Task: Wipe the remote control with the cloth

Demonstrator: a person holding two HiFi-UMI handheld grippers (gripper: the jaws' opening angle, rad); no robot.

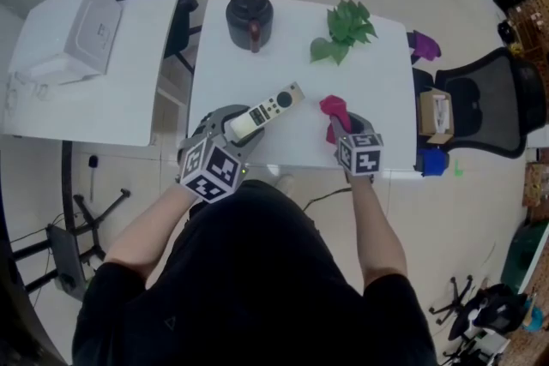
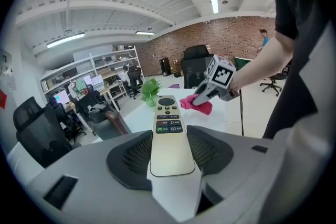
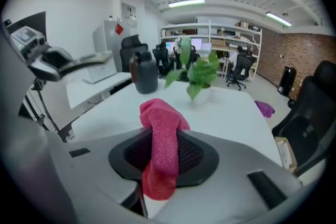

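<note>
At the surface's (image 1: 386,99) near edge, the left gripper (image 1: 244,126) clamps the remote (image 1: 268,111) by its end. The right gripper (image 1: 341,129) pinches the pink cloth (image 1: 334,111) near it. Bare room lies ahead, toward the kettle (image 1: 249,13) and plant (image 1: 345,30).

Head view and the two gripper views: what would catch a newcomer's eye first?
The bright pink cloth stands out most, pinched in the jaws of the right gripper above the near edge of the white table. Next is the cream remote control, clamped by its back end in the left gripper. At the far side of the table stand a dark teapot and a green plant.
</note>
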